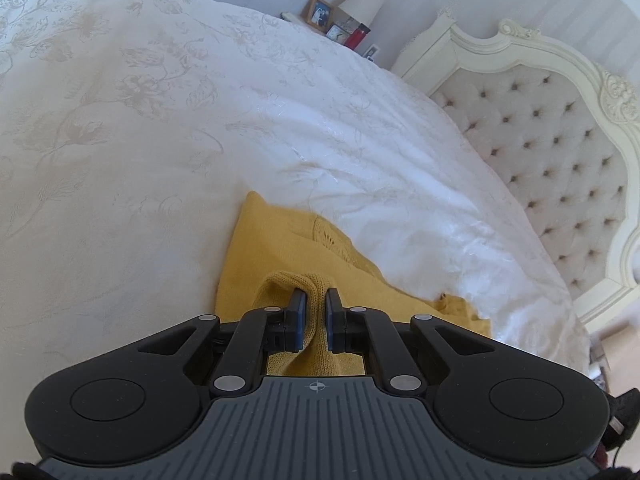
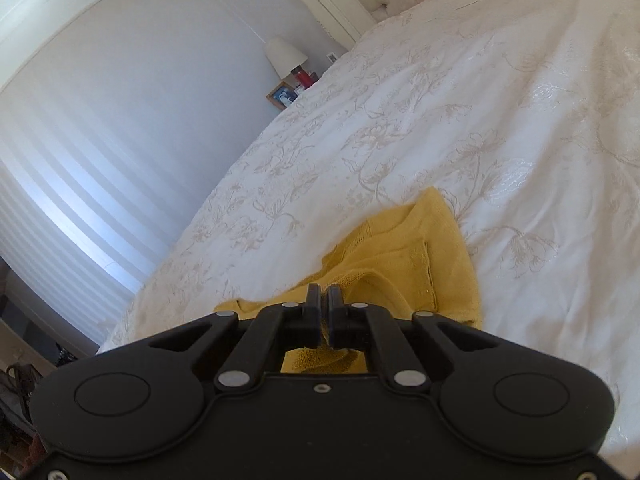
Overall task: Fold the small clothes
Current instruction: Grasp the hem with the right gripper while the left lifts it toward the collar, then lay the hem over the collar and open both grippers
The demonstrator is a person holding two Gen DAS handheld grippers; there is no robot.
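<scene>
A small mustard-yellow knitted garment (image 1: 280,240) lies on a white floral bedspread (image 1: 140,120). My left gripper (image 1: 316,300) is shut on a raised fold of the garment's near edge, with knit fabric pinched between the blue pads. In the right wrist view the same garment (image 2: 400,256) stretches away from my right gripper (image 2: 323,294), which is shut on another part of its near edge. The bedspread (image 2: 440,120) lies under it. The part of the garment under both grippers is hidden.
A tufted cream headboard (image 1: 560,152) stands at the right end of the bed. A bedside table holds a lamp (image 2: 285,56), a framed photo (image 2: 281,96) and small red items. A striped wall (image 2: 100,140) runs beyond the bed's far side.
</scene>
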